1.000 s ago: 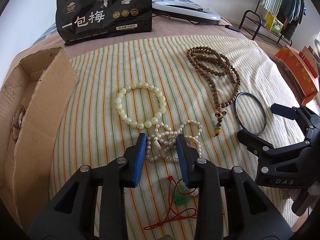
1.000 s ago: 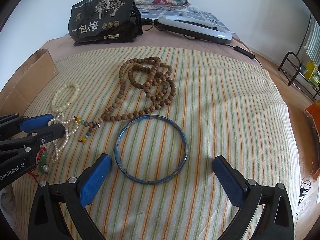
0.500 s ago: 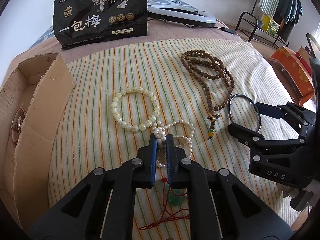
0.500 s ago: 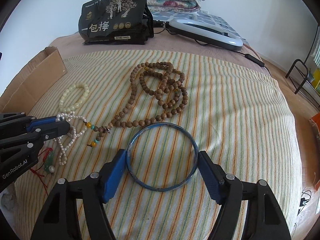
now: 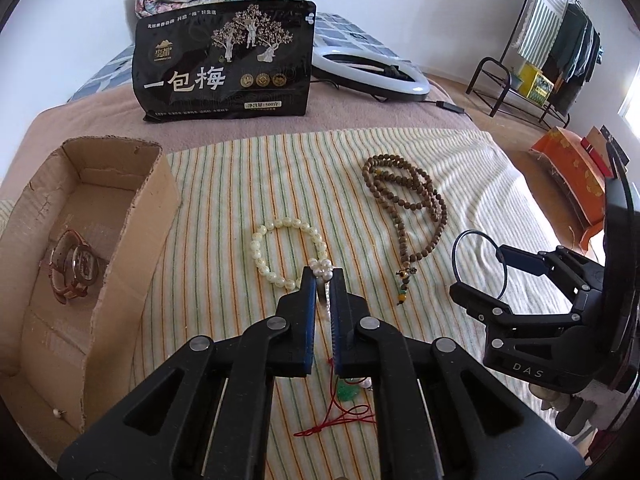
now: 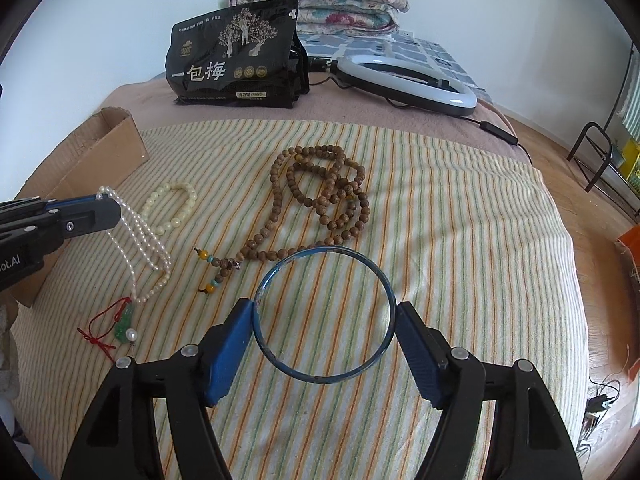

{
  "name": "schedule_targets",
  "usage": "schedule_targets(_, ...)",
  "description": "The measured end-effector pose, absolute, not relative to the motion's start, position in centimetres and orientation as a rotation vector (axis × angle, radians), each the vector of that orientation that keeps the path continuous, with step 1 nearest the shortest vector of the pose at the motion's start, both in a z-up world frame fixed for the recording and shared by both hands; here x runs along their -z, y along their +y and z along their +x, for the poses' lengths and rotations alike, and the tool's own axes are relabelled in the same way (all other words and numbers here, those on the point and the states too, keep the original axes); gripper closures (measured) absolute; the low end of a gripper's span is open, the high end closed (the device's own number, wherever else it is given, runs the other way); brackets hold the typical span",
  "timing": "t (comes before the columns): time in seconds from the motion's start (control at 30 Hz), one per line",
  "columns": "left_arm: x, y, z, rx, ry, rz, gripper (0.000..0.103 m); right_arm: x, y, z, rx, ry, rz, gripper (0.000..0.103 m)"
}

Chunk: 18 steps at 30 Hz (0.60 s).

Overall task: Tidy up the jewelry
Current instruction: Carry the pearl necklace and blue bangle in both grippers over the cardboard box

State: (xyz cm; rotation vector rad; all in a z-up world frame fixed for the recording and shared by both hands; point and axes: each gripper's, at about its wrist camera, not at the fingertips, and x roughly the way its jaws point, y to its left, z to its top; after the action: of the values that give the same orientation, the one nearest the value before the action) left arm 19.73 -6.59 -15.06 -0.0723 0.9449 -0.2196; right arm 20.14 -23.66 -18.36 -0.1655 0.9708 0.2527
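Left gripper [image 5: 323, 276]: its jaws are closed tight on the pearl string [image 6: 138, 236]; a small knot of pearls sticks out at the fingertips, and the rest hangs down to the cloth.
Right gripper [image 6: 325, 312]: its jaws stand wide, and both pads press on the two sides of the blue bangle [image 6: 325, 314]. The bangle is lifted and tilted above the cloth.
Pearl string, lower end: it lies on the striped cloth [image 6: 460, 240], just beside the green pendant [image 6: 124, 320] with a red cord.
White bracelet [image 5: 286, 250]: flat on the cloth, between the box and the wooden beads.
Wooden beads [image 6: 320, 204]: coiled on the cloth, behind the bangle; the tassel end points to the pearls.
Box [image 5: 132, 240]: cardboard, open, at the left edge of the cloth; a watch [image 5: 76, 266] lies inside.
Black bag [image 5: 226, 66]: it stands at the back, well apart from the jewelry.
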Motion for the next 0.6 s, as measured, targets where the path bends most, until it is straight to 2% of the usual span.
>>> schedule_targets(0.6,6.9,-2.2,16.9,0.215,0.792,-0.154,0.101,11.8,-22.1,18.2,-0.259,0.845,-0.084,0.029)
